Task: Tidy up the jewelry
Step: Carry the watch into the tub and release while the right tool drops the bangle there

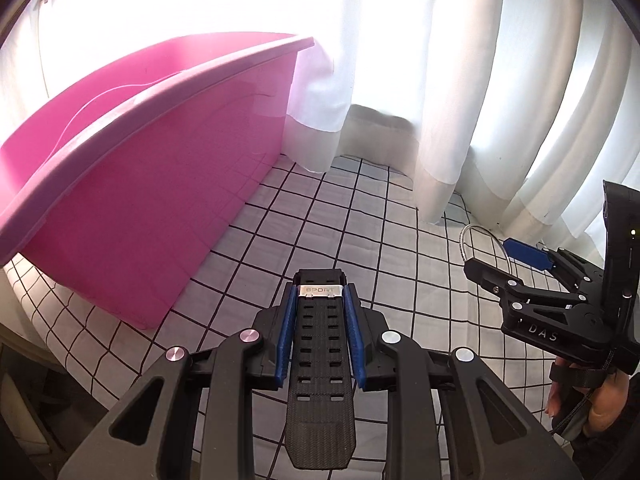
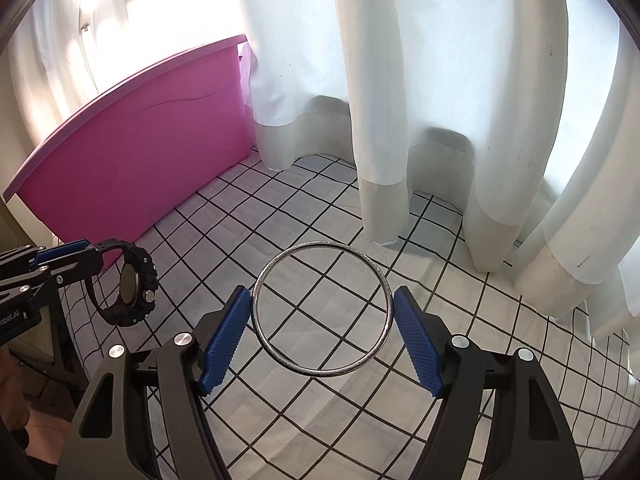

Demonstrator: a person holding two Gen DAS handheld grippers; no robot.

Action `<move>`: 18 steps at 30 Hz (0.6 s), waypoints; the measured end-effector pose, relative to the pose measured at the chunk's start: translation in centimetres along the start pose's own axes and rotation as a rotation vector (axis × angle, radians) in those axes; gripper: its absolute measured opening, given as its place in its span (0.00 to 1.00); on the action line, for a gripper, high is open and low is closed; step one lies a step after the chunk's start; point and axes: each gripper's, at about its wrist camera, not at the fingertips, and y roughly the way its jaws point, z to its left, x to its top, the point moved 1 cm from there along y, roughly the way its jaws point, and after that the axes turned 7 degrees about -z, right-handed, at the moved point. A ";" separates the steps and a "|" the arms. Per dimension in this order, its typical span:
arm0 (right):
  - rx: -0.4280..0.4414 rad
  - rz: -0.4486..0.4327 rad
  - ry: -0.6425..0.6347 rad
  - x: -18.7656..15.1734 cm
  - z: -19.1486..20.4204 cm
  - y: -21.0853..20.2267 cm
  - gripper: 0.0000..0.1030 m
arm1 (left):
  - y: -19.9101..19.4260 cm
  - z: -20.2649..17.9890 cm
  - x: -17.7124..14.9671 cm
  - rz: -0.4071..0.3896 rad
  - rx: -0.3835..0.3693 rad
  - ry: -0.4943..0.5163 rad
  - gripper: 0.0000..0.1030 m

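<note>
My left gripper [image 1: 319,300] is shut on the strap of a black sport watch [image 1: 320,360] and holds it above the checked cloth. The watch's round case [image 2: 134,284] shows hanging from that gripper at the left of the right wrist view. My right gripper [image 2: 322,304] is shut on a thin silver bangle [image 2: 320,374], its blue pads [image 2: 224,340] pressing the ring's two sides, and holds it above the cloth. The bangle [image 1: 466,236] also shows at the right of the left wrist view. A pink plastic bin [image 1: 132,200] stands at the left.
A white cloth with a black grid [image 2: 320,216] covers the surface. White curtains [image 2: 400,80] hang along the back and right, their hems resting on the cloth. The pink bin [image 2: 132,160] stands against the curtain at the back left.
</note>
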 end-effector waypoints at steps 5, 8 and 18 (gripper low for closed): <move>0.008 -0.045 -0.003 1.6 0.3 -2.1 0.69 | -2.8 -0.1 1.7 -0.056 -0.010 0.026 0.23; 0.014 -0.078 -0.016 3.2 0.7 -3.4 0.69 | -4.7 -0.1 3.1 -0.096 -0.011 0.028 0.23; 0.051 -0.202 -0.075 9.0 3.7 -6.6 0.69 | -10.3 2.0 7.9 -0.233 0.002 0.003 0.23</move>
